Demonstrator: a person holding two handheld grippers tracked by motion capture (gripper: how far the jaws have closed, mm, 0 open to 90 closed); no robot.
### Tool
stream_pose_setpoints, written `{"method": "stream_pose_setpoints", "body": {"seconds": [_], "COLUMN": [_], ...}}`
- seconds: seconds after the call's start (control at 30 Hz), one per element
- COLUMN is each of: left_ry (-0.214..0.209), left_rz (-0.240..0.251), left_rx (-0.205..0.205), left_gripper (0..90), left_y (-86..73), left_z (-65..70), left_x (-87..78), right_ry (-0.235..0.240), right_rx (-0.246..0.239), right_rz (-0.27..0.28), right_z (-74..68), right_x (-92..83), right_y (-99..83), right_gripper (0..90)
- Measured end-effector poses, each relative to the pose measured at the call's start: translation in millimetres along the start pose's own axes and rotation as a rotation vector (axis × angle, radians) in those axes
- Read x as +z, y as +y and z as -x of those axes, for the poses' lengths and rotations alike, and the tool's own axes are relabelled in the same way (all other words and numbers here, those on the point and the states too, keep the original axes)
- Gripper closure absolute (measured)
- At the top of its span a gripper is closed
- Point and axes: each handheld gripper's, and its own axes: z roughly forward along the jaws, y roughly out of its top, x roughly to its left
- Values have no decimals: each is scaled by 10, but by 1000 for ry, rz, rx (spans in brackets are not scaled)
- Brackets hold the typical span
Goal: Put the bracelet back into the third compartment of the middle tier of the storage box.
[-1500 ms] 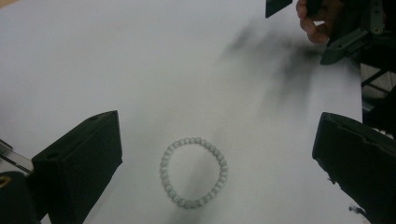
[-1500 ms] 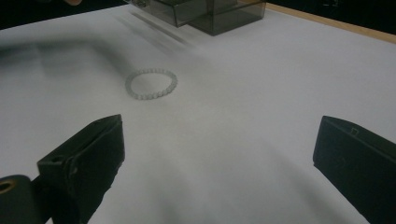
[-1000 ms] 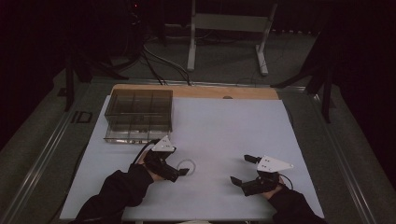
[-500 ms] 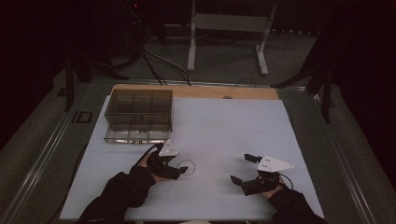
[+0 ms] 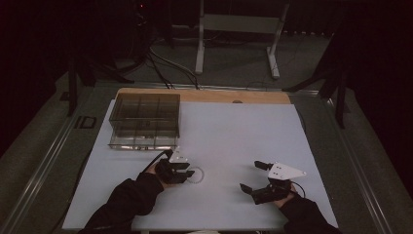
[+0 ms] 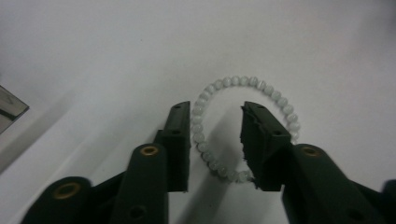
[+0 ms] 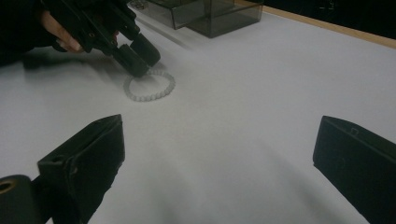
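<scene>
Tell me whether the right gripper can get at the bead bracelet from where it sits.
Probably yes. Bare white table lies between the right gripper and the bead bracelet, and its jaws stand wide open. But the left gripper is already at the bracelet, jaws just closing around one side, so the two might crowd each other.

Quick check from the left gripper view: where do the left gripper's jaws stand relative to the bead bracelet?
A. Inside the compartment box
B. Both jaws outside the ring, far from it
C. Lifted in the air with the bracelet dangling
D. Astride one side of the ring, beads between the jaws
D: the left gripper has just been closing, with the near arc of the bead bracelet lying on the white table between its jaws.
</scene>
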Motion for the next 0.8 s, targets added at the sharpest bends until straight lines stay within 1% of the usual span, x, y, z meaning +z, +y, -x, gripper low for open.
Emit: {"method": "stream_pose_setpoints", "body": {"seconds": [0.03, 0.1, 0.17, 0.2, 0.23, 0.27, 0.33, 0.43, 0.6, 0.67, 0.7, 0.8], "left_ry": [-6, -6, 5, -1, 8, 11, 13, 20, 52, 48, 42, 34], "left_rz": [-1, -1, -11, -13, -15, -15, -18, -17, -31, -29, -27, -25], "left_rx": [-3, -7, -12, -17, -9, -15, -11, -22, 0, -5, -14, -19], "left_gripper": [702, 712, 739, 753, 758, 785, 791, 810, 866, 868, 869, 870], "left_y": [-3, -7, -9, -11, -14, -14, -11, -13, 3, 1, 0, 0], "left_z": [-10, -20, -32, -37, -39, -39, -37, -41, -1, -9, -19, -27], "left_x": [6, 19, 29, 35, 39, 39, 42, 46, 51, 49, 49, 45], "right_ry": [0, -1, -1, -1, -1, 0, 0, 0, -1, -1, -1, -2], "right_rx": [0, 0, 2, 2, 2, 1, 1, 0, 1, 1, 1, 2], "right_rz": [0, 0, 1, 0, 0, -1, 0, -2, -2, -3, -3, -4], "right_z": [0, -2, -4, -4, -4, -3, 0, -2, -2, -3, -3, 0], "right_x": [0, -2, -3, -3, -2, 0, 1, 2, 6, 8, 8, 8], "right_y": [0, 0, 1, 1, 1, 0, 0, -1, -2, -2, -3, -4], "right_gripper": [21, 21, 21, 21, 21, 21, 21, 21, 21, 21, 21, 21]}}
